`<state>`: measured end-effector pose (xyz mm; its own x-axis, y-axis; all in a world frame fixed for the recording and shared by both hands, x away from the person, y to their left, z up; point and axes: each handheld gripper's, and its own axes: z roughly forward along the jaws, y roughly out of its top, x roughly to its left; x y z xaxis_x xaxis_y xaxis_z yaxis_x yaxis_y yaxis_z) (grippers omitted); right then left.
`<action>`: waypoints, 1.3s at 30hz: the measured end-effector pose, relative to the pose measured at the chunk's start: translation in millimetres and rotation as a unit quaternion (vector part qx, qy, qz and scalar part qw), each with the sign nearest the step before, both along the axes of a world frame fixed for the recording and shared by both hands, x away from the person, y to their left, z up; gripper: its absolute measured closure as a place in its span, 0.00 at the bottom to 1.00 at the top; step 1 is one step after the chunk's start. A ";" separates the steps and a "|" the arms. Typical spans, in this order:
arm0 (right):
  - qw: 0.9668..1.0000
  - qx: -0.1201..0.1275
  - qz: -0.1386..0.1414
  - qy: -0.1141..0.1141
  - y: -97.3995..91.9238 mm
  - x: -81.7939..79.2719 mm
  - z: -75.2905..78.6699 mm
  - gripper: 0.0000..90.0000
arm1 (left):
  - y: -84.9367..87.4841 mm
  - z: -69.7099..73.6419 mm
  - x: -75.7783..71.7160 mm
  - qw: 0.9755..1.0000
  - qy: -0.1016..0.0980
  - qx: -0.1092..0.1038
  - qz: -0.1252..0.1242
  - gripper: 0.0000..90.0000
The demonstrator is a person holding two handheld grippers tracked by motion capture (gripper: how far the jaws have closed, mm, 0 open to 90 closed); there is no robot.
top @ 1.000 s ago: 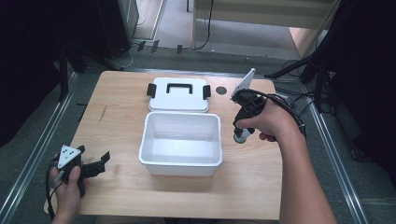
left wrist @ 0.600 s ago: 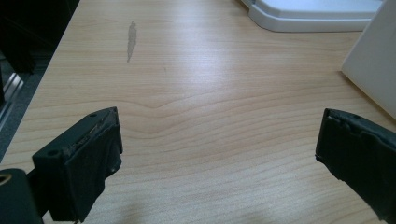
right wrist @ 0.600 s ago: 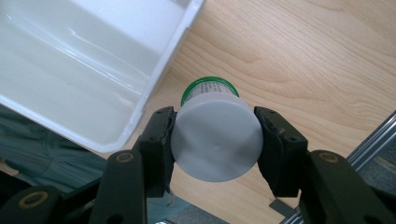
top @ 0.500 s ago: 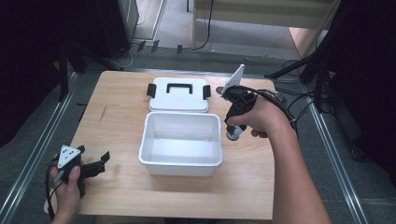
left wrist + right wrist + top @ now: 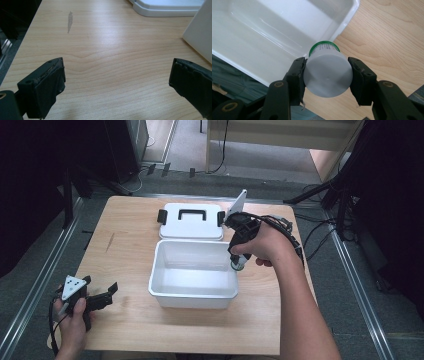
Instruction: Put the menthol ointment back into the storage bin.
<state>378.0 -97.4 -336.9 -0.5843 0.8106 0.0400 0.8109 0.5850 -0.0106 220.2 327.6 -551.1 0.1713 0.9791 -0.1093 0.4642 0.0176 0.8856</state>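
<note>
The table [image 5: 130, 245] carries an open tub [image 5: 194, 274] at its centre. Directly behind the tub, touching or just beside its far rim, lies the lid [image 5: 191, 221], flat, handle uppermost. The right tongs [image 5: 239, 262] hang above the tub's right rim, pointing down, with a small jar [image 5: 327, 75] clamped between the jaws; in the right gripper view the jar sits over the tub's corner edge, table beyond it. The left tongs [image 5: 111, 288] rest at the table's near left corner, well apart from the tub, jaws spread wide and directed towards the tub's left wall.
</note>
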 end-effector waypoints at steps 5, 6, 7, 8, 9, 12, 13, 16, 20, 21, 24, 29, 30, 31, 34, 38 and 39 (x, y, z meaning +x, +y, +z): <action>1.000 0.000 0.006 0.000 7.0 -0.2 -1.6 0.58 | 0.0 0.0 0.0 1.000 0.000 0.000 0.000 0.01; 1.000 -0.002 0.009 0.000 10.3 -0.4 -1.4 0.58 | 0.0 0.0 0.0 1.000 0.000 0.000 0.000 0.01; 1.000 -0.004 0.011 -0.001 11.9 -0.6 -1.2 0.58 | 0.0 0.0 0.0 1.000 0.000 0.000 0.000 0.01; 1.000 -0.004 0.011 -0.001 11.9 -0.6 -1.2 0.58 | 0.0 0.0 0.0 1.000 0.000 0.000 0.000 0.01; 1.000 -0.002 0.015 -0.002 15.6 -1.3 -0.6 0.58 | 0.1 0.0 0.0 1.000 0.000 0.000 0.000 0.01; 1.000 -0.005 0.019 -0.001 20.0 -1.9 0.1 0.58 | 0.0 0.0 0.1 1.000 0.000 0.000 0.000 0.01; 1.000 -0.004 0.022 -0.002 23.1 -2.2 0.1 0.58 | 0.0 0.0 0.0 1.000 0.000 0.000 -0.001 0.01; 1.000 -0.002 0.026 -0.002 28.4 -2.9 -0.8 0.58 | 0.1 0.0 0.0 1.000 0.000 0.000 0.000 0.01; 1.000 -0.004 0.031 -0.001 33.1 -2.0 -5.0 0.58 | 0.1 0.1 0.0 1.000 0.001 0.000 -0.001 0.01; 0.999 -0.006 0.033 0.000 34.0 -1.7 -5.9 0.58 | 0.2 0.1 -0.1 1.000 0.001 0.000 -0.001 0.01; 0.999 -0.004 0.035 0.001 36.1 -1.5 -8.3 0.58 | 0.2 0.1 0.0 1.000 0.001 0.000 -0.001 0.01; 0.999 0.000 0.045 0.003 41.7 -1.3 -19.7 0.58 | 0.0 0.0 0.1 1.000 -0.001 -0.001 -0.001 0.01; 0.999 0.000 0.045 0.003 41.7 -1.3 -19.7 0.58 | 0.0 0.0 0.1 1.000 -0.001 -0.001 -0.001 0.01; 0.999 0.002 0.048 0.003 42.8 -1.0 -24.8 0.57 | 0.0 0.0 0.1 1.000 -0.001 -0.001 -0.001 0.01; 0.999 0.001 0.050 0.006 44.4 -1.0 -29.9 0.58 | -0.1 0.0 0.1 1.000 -0.001 0.000 -0.001 0.01; 0.998 0.003 0.056 0.009 47.7 -1.7 -41.4 0.58 | -0.3 0.0 0.1 1.000 -0.001 0.000 -0.001 0.01; 0.998 0.003 0.057 0.008 48.7 -2.1 -44.7 0.58 | -0.2 0.0 0.1 1.000 -0.001 0.000 -0.001 0.01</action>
<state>375.9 -48.7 -381.6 -0.6717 0.7389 0.0541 0.7391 0.6733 -0.0201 220.3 327.5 -551.1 0.1727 0.9789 -0.1088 0.4631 0.0168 0.8862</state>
